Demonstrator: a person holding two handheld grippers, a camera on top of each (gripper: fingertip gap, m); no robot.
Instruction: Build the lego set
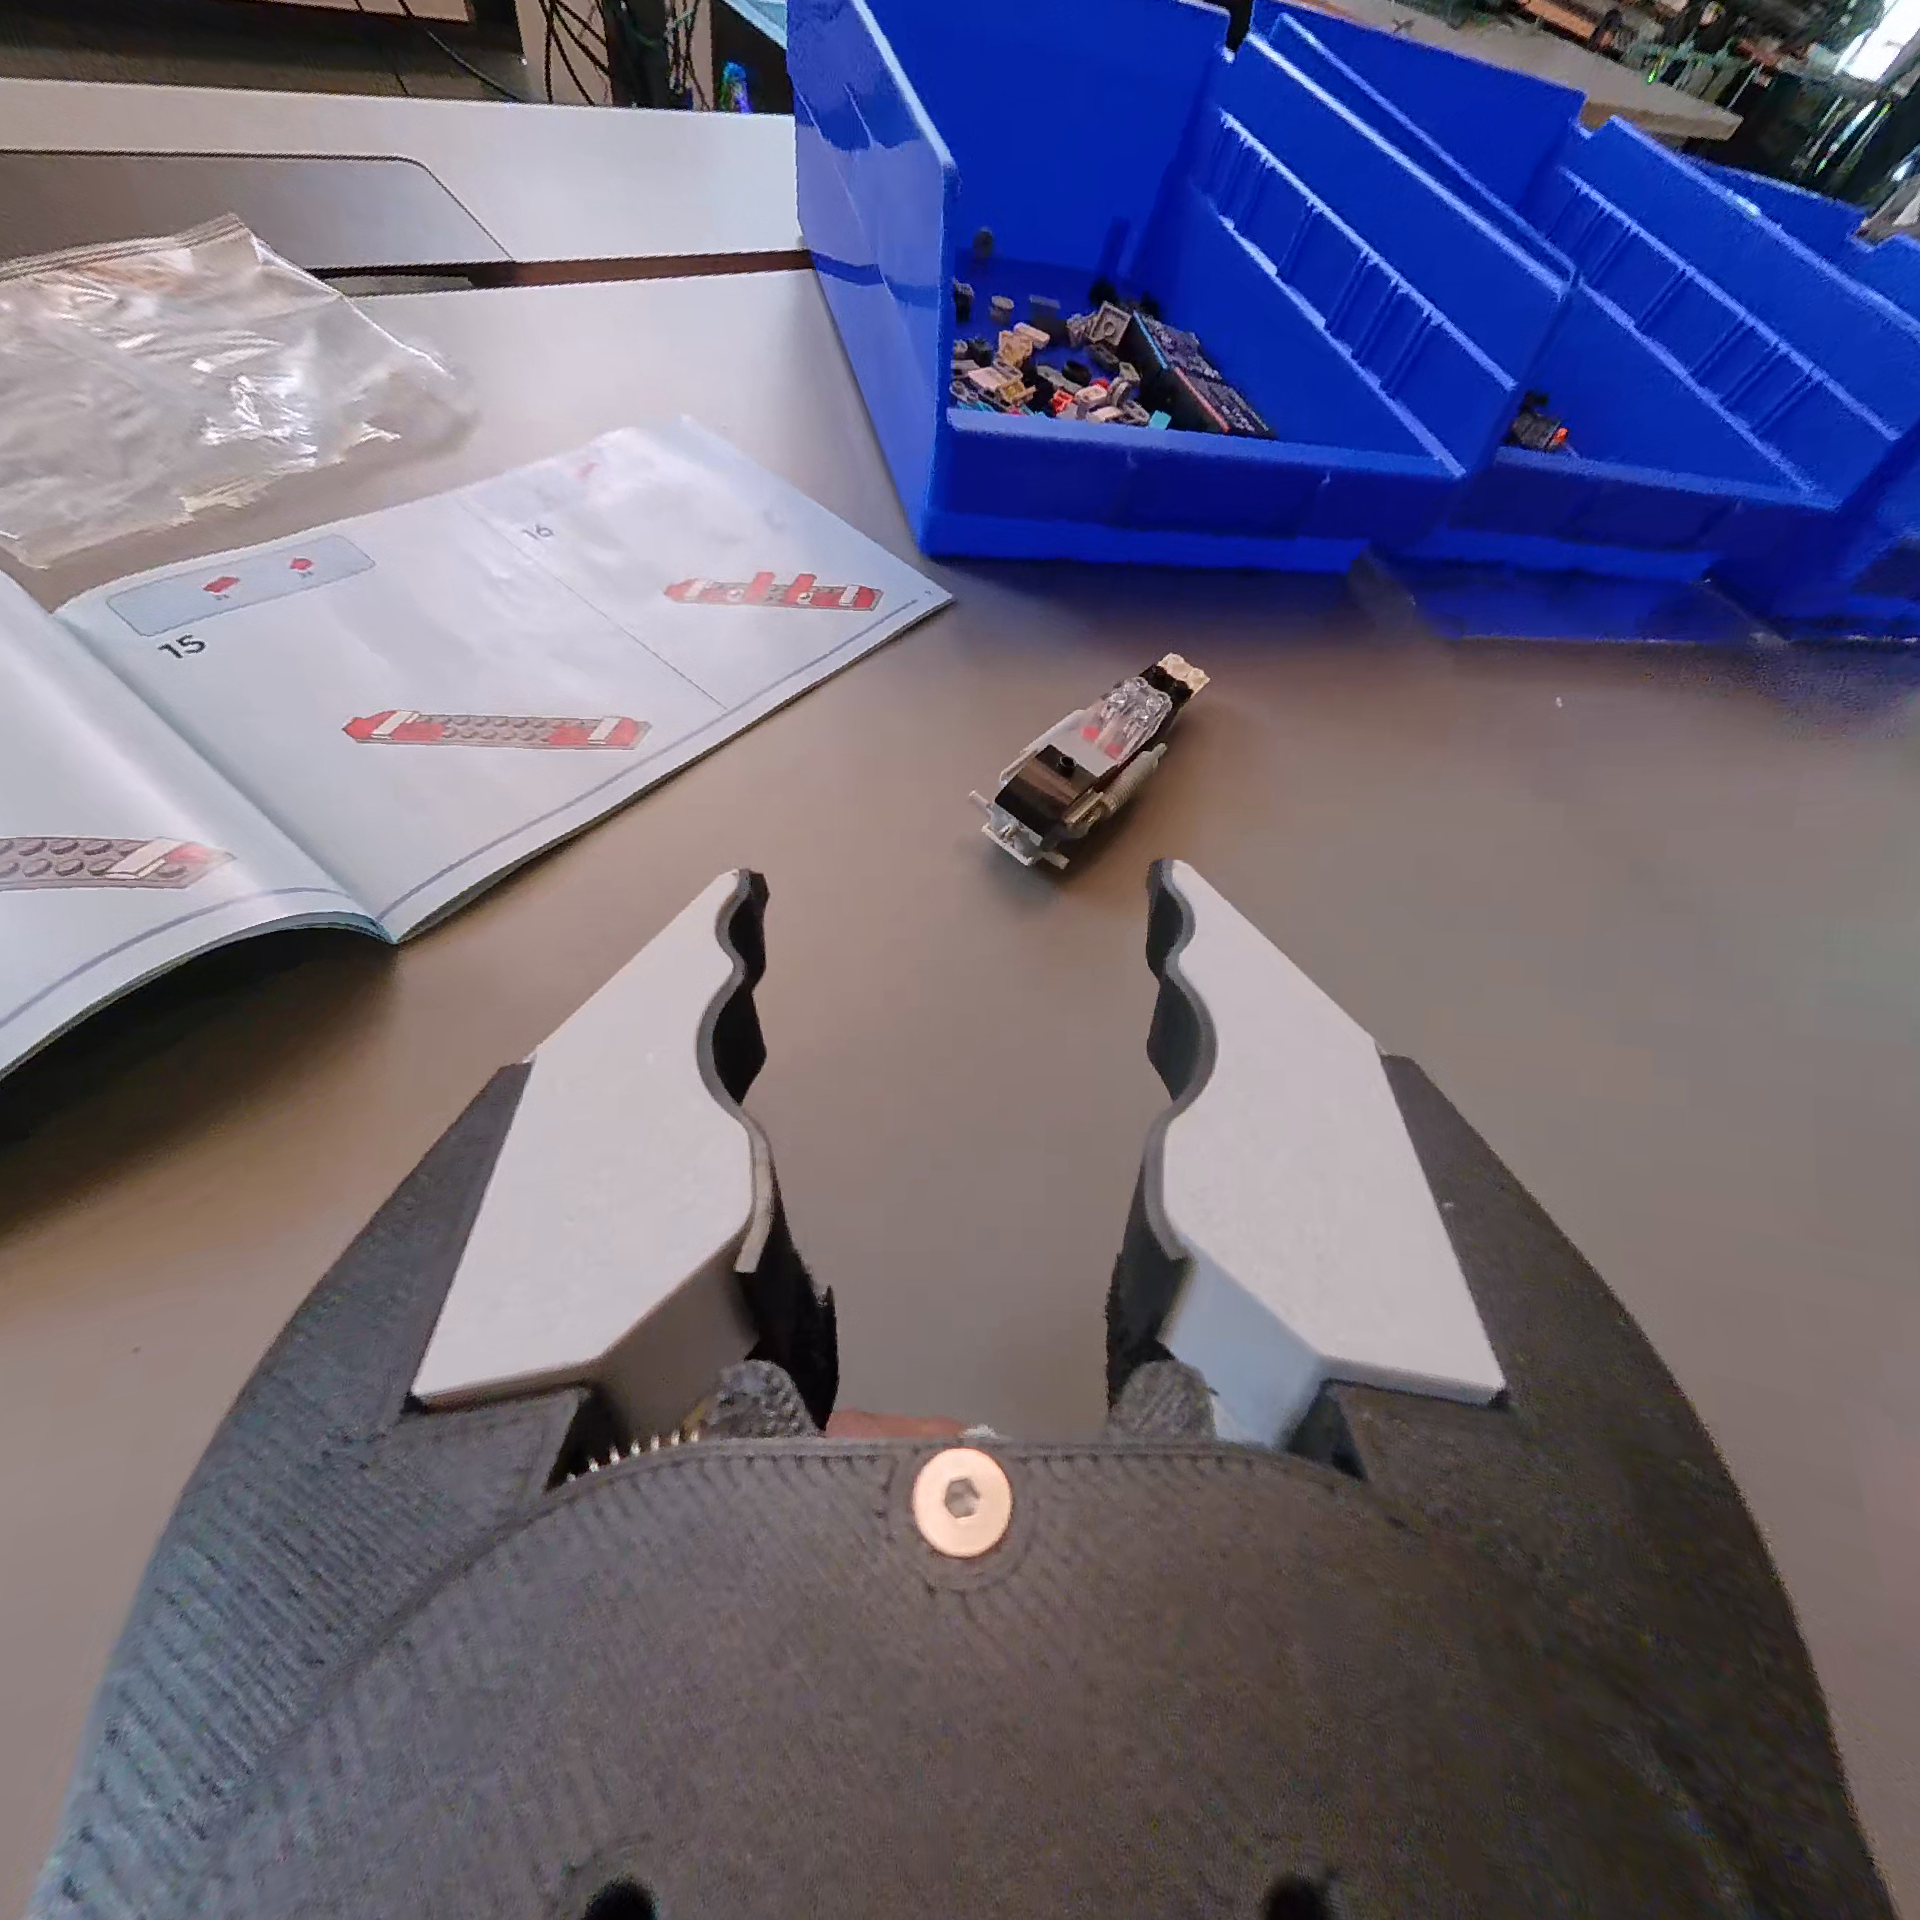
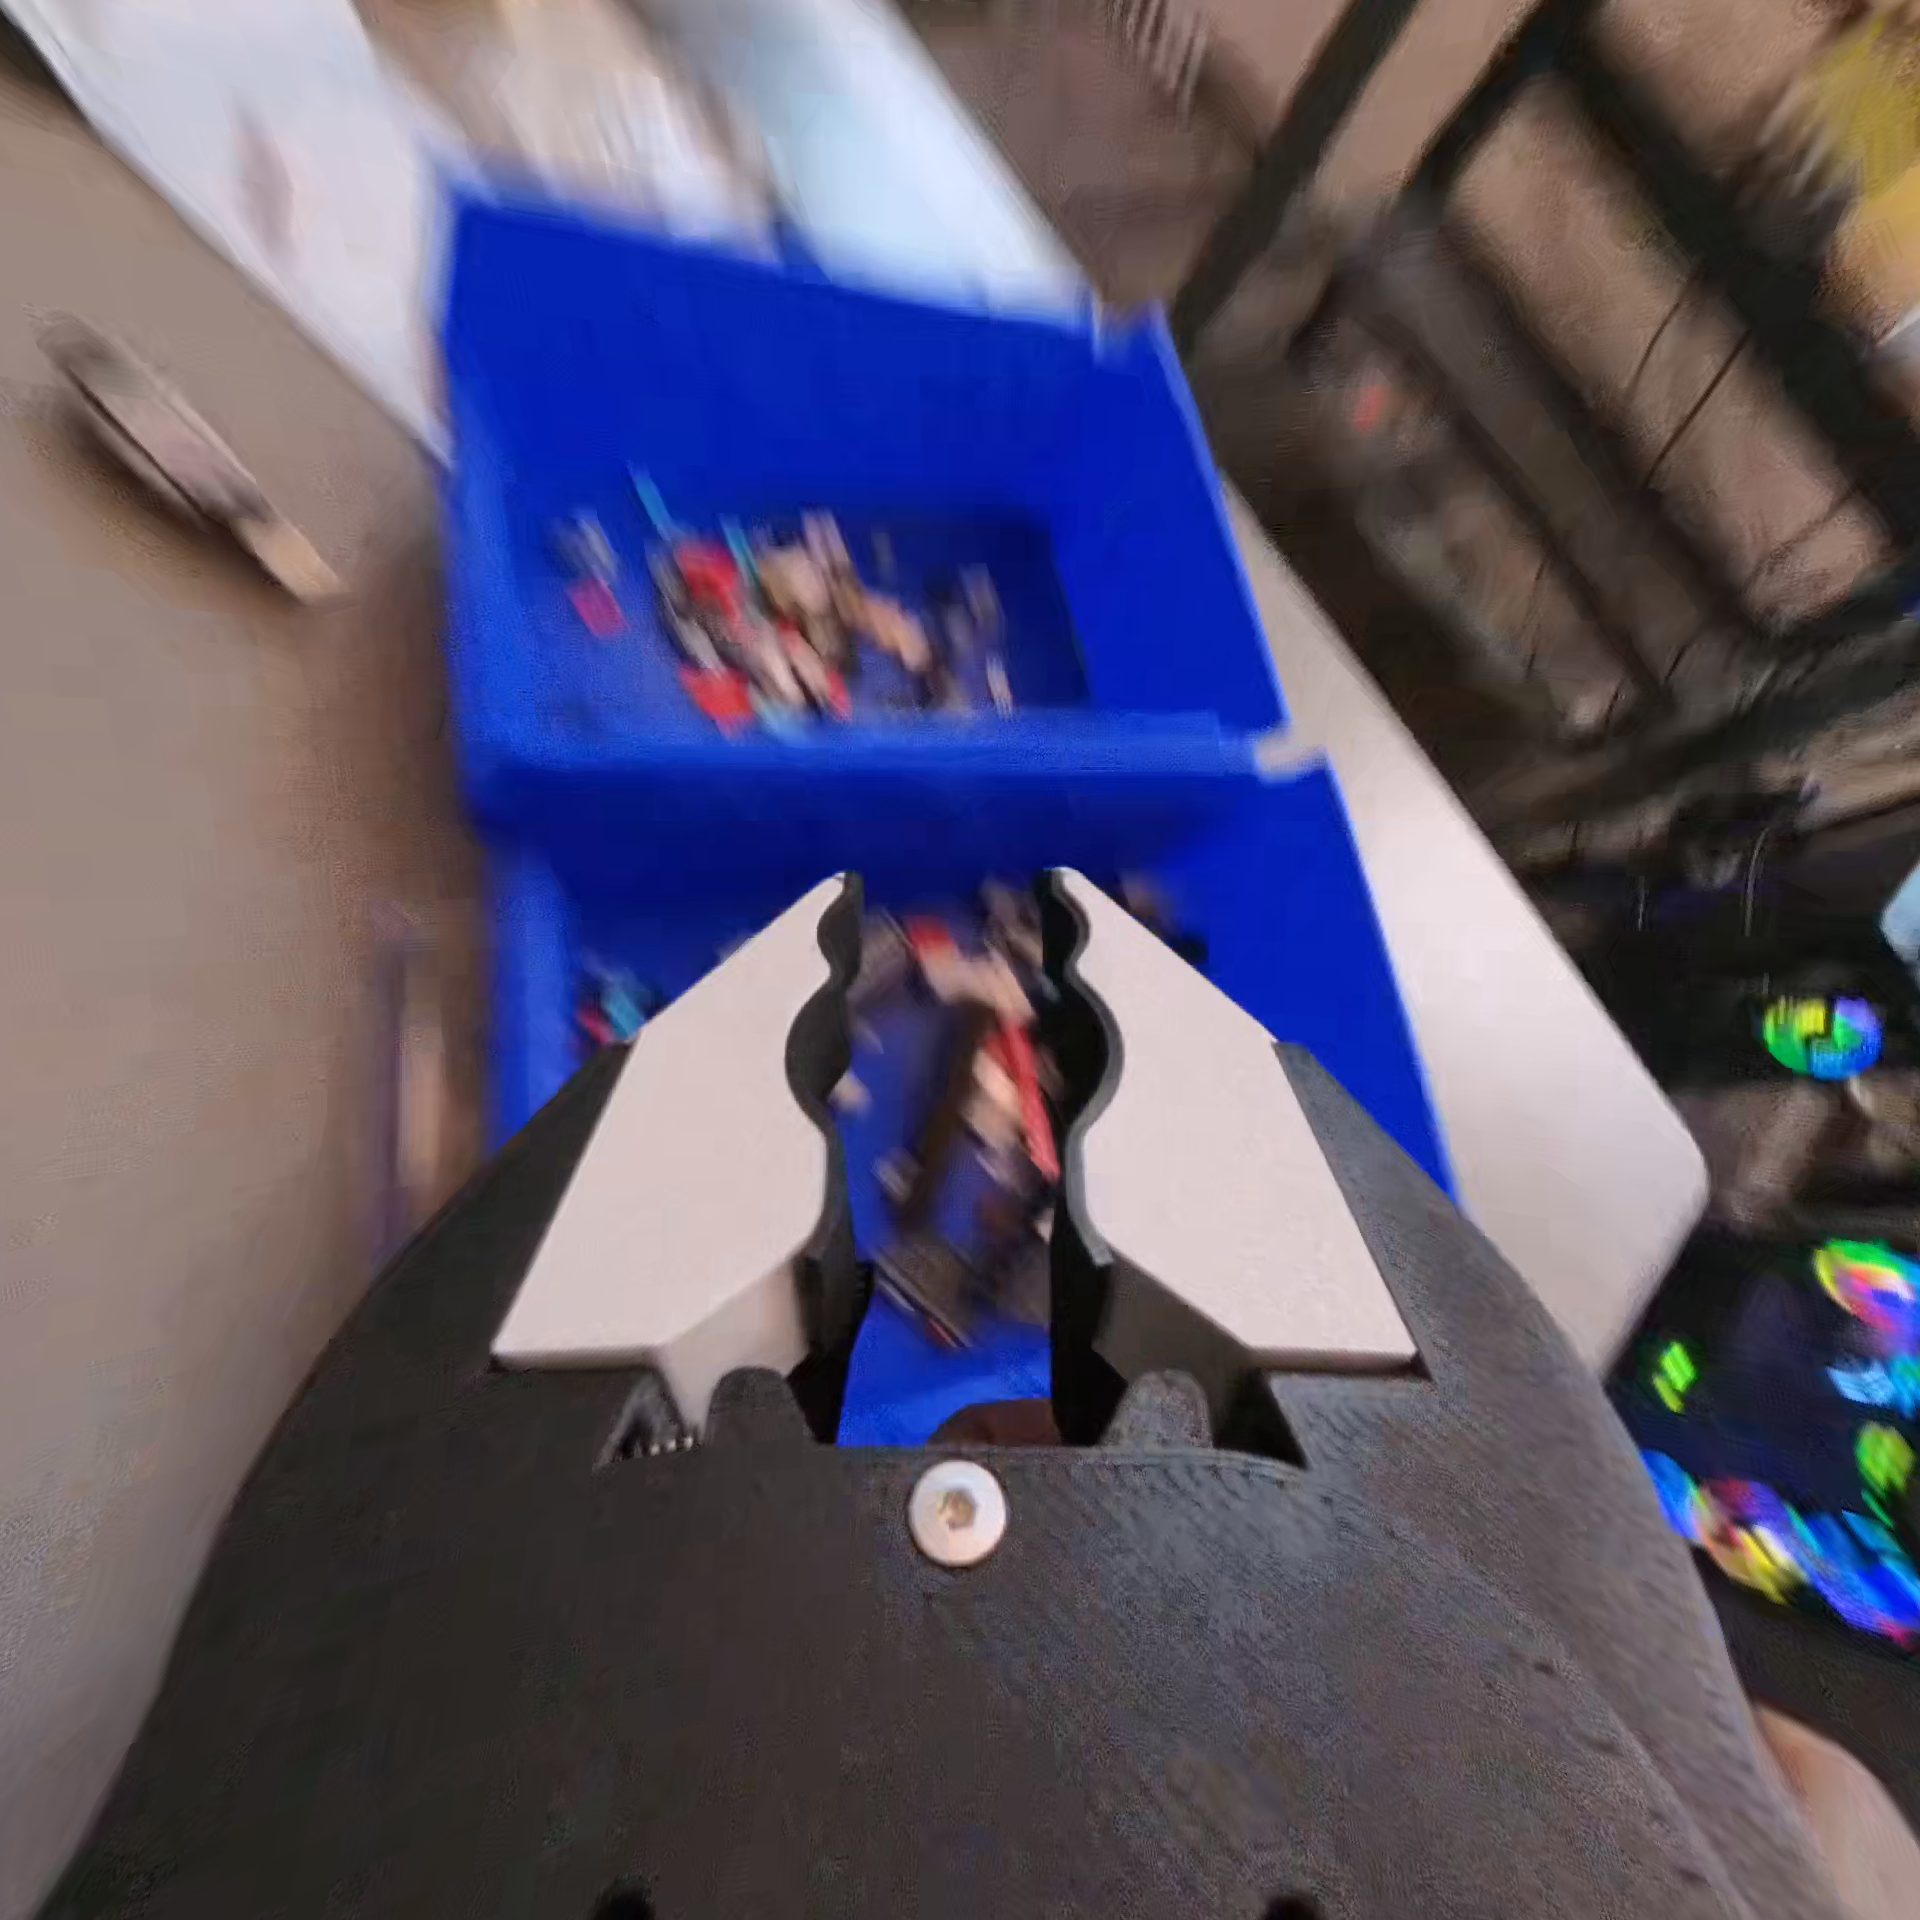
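Left hand-held gripper [image 1: 956, 883], spread and empty, faces the partly built lego model [image 1: 1086, 769] at frame centre on the bench [image 1: 1351, 935]; right hand-held gripper [image 2: 951, 883] (blurred) hovers parted over blue parts bins [image 2: 727, 416], presumably seeking bricks.

Left gripper [image 1: 958, 883] gapes wide; right gripper [image 2: 951, 883] narrower, empty.

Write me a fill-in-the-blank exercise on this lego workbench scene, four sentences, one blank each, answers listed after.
1. The left gripper is ____, holding nothing.
2. The small lego assembly lies on the ____, not in a bin.
3. The bins holding loose lego pieces are coloured ____.
4. The instruction booklet lies ____, its pages showing.

Missing words: open; table; blue; open
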